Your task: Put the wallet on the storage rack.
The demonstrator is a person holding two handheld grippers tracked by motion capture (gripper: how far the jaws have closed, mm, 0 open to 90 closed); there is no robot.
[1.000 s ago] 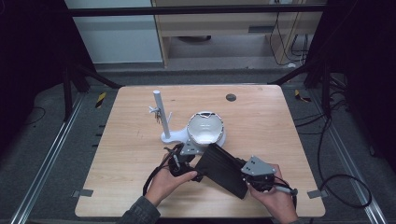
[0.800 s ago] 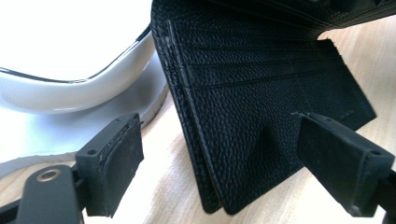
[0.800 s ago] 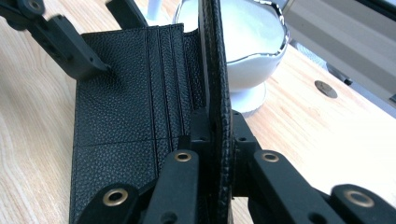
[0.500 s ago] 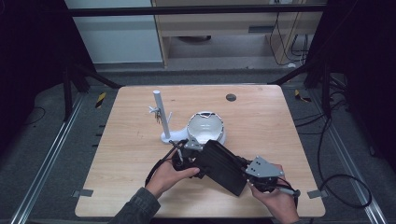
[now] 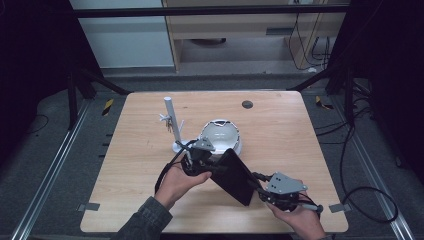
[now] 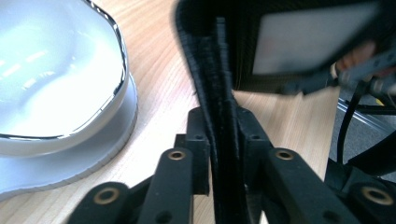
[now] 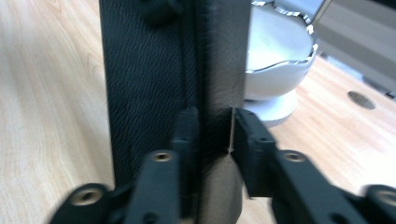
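Left gripper (image 5: 212, 162) risen, fingers just closed on black pouch (image 5: 235, 175), right gripper (image 5: 265, 192) fingers loosening around its edge.

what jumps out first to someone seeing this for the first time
A black fabric pouch held above the near middle of the wooden table between two hand-held grippers. The left gripper has just been closing and pinches its upper edge; the right gripper has eased, a thin gap at one finger. Behind stand a white bowl and a white post stand.
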